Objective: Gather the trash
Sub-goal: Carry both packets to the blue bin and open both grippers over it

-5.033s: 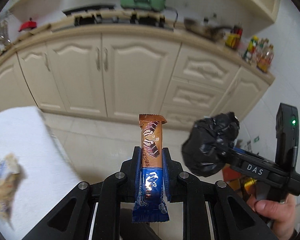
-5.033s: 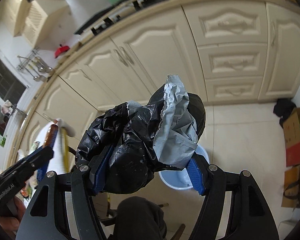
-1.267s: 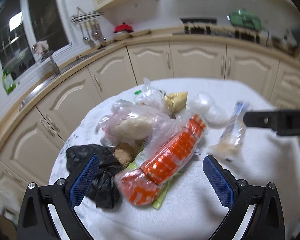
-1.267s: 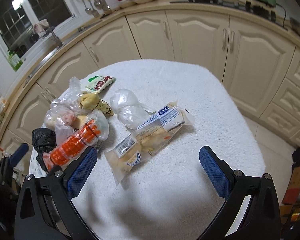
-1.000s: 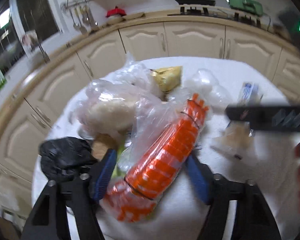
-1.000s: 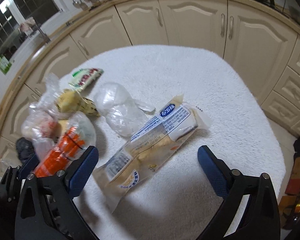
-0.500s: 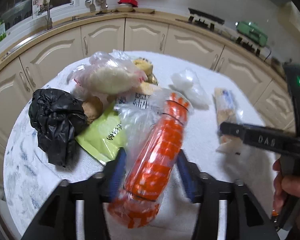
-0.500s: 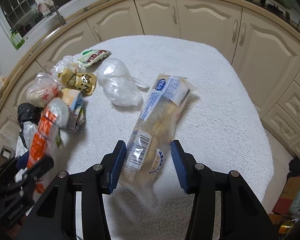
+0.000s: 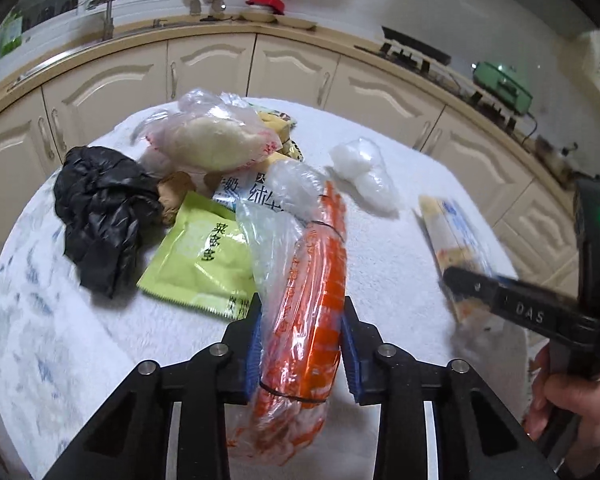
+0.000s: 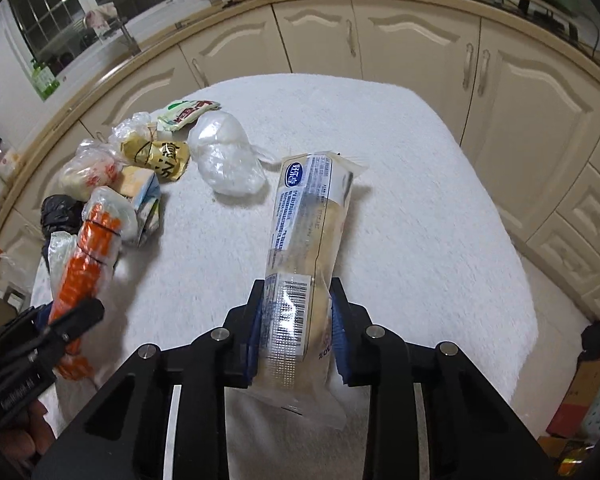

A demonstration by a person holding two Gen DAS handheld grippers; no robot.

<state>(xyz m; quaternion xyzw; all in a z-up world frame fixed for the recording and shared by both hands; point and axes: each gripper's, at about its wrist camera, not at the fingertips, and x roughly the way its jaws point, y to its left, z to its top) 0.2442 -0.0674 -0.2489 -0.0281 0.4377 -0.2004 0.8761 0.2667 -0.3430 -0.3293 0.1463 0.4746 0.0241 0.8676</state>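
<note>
My left gripper (image 9: 300, 346) is shut on a long orange package in clear plastic (image 9: 308, 304), which points away from me over the white-covered table (image 9: 384, 264). My right gripper (image 10: 296, 332) is shut on a long clear bread wrapper with a blue label (image 10: 306, 240). The same orange package (image 10: 86, 248) and left gripper show at the left of the right wrist view. The right gripper and its wrapper (image 9: 456, 240) show at the right of the left wrist view.
On the table lie a black plastic bag (image 9: 100, 208), a green packet (image 9: 204, 256), a clear bag with something white (image 9: 216, 140), a crumpled clear bag (image 10: 228, 156), a yellow wrapper (image 10: 156, 156) and a small carton (image 10: 144, 196). Cream kitchen cabinets (image 10: 400, 40) stand behind.
Both grippers have closed tighter on their items since half a second ago. The orange package and the bread wrapper now sit gripped between the pads.
</note>
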